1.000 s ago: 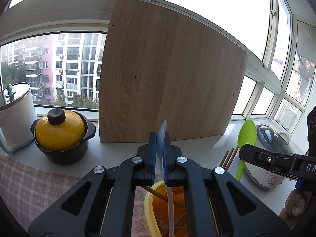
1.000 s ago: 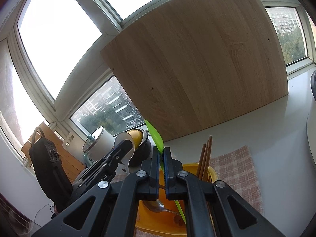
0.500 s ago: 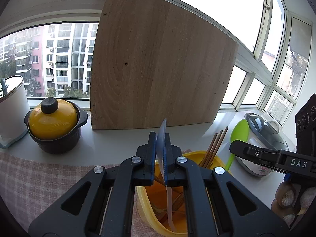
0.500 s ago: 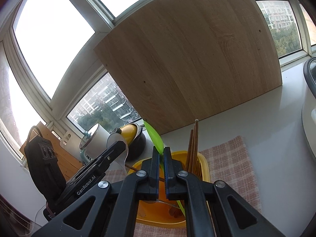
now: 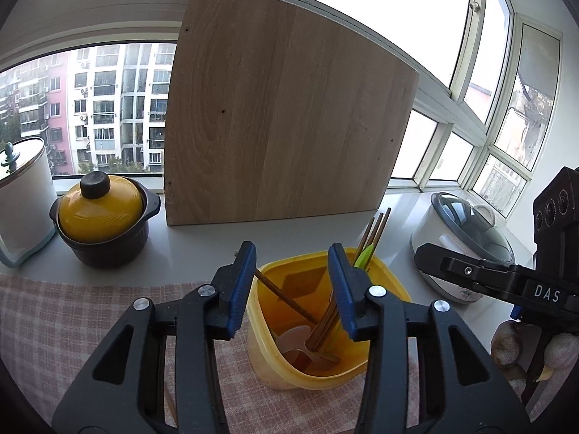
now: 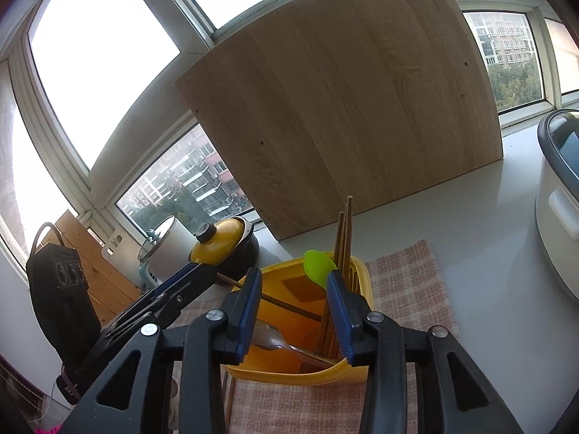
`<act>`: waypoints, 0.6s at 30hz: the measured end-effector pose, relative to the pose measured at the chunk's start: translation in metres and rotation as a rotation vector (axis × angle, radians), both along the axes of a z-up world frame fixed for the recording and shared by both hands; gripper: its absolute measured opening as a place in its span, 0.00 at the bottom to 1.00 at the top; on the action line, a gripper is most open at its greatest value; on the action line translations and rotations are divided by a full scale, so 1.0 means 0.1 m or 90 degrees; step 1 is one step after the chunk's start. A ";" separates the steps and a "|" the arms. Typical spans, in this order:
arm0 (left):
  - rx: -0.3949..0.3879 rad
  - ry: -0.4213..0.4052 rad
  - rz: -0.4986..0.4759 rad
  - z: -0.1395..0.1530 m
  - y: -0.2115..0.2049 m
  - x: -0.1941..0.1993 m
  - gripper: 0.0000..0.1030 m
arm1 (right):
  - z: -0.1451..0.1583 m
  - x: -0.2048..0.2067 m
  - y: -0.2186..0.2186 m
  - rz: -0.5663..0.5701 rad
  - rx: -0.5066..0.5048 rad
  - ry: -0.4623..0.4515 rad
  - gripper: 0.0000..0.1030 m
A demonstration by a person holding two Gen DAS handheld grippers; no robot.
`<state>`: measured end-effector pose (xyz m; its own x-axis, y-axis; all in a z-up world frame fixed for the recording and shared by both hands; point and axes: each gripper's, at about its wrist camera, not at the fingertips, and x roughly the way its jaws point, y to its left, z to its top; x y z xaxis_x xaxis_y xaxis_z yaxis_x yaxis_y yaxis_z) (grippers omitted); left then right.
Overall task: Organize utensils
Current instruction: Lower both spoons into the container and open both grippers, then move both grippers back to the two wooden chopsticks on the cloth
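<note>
The left gripper [image 5: 292,282] hovers over the near rim of the yellow container [image 5: 389,280], its blue pads apart and opening with nothing pressed between them; the right gripper [image 6: 294,298] hangs over the same container from the other side, its jaws likewise apart and opening, clamped on nothing; the utensils stand or lie inside the container, which sits on a checked cloth [image 5: 54,311] on the white sill.

Inside, a green spoon [image 6: 318,266] leans in the far corner beside a bundle of brown chopsticks [image 6: 345,231]; one single chopstick [image 5: 286,298] slants across the middle with its end poking over the left rim; a pale translucent spoon [image 5: 295,338] lies at the bottom, and a metal spoon [image 6: 269,338] rests low beside it.

The risk, as I judge it, is that both grippers crowd one small tub; a careless withdrawal could catch the slanted chopstick or the tall bundle and flick them out, or tip the light container on the cloth; the two tools could also knock each other.

Counted: one container, three spoons, one loose chopstick plus a bundle of at least three whose exact number I cannot tell; nearby stand one yellow-lidded pot [image 5: 103,217], one white canister [image 5: 21,195], one rice cooker [image 5: 466,249] and one wooden board [image 5: 286,123].
</note>
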<state>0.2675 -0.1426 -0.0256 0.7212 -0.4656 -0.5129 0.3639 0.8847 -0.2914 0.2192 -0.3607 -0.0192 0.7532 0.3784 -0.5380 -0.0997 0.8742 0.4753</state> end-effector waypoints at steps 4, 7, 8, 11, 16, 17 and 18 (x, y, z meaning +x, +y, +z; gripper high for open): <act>0.005 0.004 -0.001 0.00 0.07 -0.10 0.48 | 0.05 -0.13 0.03 -0.006 -0.012 -0.008 0.68; 0.010 -0.002 0.003 0.01 0.13 -0.21 0.59 | 0.10 -0.24 0.07 -0.013 -0.038 -0.014 0.81; 0.015 -0.004 0.005 0.02 0.14 -0.25 0.65 | 0.13 -0.29 0.09 -0.016 -0.048 -0.019 0.86; 0.026 -0.007 0.009 0.04 0.20 -0.38 0.79 | 0.19 -0.41 0.16 -0.025 -0.081 -0.032 0.93; 0.051 -0.015 0.015 0.07 0.25 -0.58 0.81 | 0.24 -0.59 0.26 -0.046 -0.133 -0.043 1.00; 0.054 -0.016 0.014 0.08 0.26 -0.62 0.81 | 0.25 -0.62 0.27 -0.047 -0.141 -0.045 1.00; 0.056 -0.018 0.011 0.09 0.27 -0.66 0.81 | 0.25 -0.64 0.29 -0.046 -0.148 -0.046 1.00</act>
<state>0.2019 -0.1155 -0.0169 0.7435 -0.4073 -0.5304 0.3557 0.9125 -0.2021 0.1552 -0.3318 0.0057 0.8133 0.1939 -0.5486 -0.0586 0.9653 0.2543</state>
